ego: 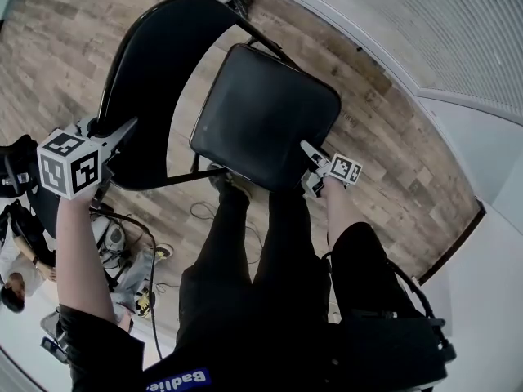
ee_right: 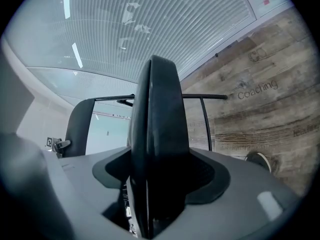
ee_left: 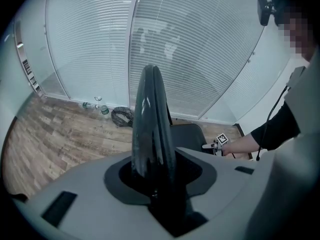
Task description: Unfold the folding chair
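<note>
A black folding chair stands on the wood floor in front of me, its padded seat point(ego: 261, 113) lying flat and its curved backrest point(ego: 155, 55) on the left. My left gripper point(ego: 105, 129) straddles the backrest's top rim point(ee_left: 150, 124), jaws apart, with a dark gap beside the rim. At the seat's near right corner, my right gripper point(ego: 310, 170) has the thick seat edge point(ee_right: 157, 134) between its wide jaws, and a sliver of light shows on one side. Each gripper shows small in the other's view: right gripper point(ee_left: 215, 144), left gripper point(ee_right: 59, 144).
Glass walls with blinds point(ego: 425, 31) run close behind the chair. A coil of black cable point(ee_left: 122, 116) and bottles lie by the wall. Cables and gear point(ego: 122, 251) and another person point(ego: 12, 292) are at my lower left. My shoe point(ee_right: 260, 161) is under the seat.
</note>
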`<state>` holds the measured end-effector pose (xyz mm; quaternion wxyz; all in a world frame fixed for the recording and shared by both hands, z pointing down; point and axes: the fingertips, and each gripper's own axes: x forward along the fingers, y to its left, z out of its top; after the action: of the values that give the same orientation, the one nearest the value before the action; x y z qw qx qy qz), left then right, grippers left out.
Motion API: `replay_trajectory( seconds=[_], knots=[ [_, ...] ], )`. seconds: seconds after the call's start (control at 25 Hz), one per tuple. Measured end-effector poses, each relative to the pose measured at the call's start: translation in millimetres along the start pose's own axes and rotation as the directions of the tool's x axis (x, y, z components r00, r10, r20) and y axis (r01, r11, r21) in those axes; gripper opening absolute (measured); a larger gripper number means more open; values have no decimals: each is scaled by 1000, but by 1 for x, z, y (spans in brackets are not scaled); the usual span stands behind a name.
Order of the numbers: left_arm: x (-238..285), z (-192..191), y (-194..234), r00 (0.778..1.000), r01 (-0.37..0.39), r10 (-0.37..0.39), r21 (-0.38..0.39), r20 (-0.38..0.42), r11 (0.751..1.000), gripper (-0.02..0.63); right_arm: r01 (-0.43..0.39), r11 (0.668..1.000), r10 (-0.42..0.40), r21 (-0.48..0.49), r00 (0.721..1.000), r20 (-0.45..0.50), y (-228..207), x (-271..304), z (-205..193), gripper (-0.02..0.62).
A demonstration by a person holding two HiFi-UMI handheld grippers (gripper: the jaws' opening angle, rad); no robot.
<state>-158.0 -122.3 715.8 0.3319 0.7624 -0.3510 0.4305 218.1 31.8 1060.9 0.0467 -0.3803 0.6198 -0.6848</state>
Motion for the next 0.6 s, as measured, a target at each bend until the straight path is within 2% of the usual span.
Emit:
replay_trajectory(
  seconds=[0.36, 0.52, 0.6],
  knots=[
    [12, -6, 11, 1000, 8, -8, -11, 9, 1000, 132, -19, 1000, 19, 1, 1000, 12, -17, 4, 3, 293],
    [13, -5, 12, 1000, 3, -3, -7, 11, 1000, 135, -106, 994, 106, 0, 994, 28, -7, 6, 4, 293],
    [11, -6, 13, 1000, 0, 0, -11, 15, 1000, 141, -99, 995, 99, -9, 994, 41, -6, 7, 4, 294]
  ],
)
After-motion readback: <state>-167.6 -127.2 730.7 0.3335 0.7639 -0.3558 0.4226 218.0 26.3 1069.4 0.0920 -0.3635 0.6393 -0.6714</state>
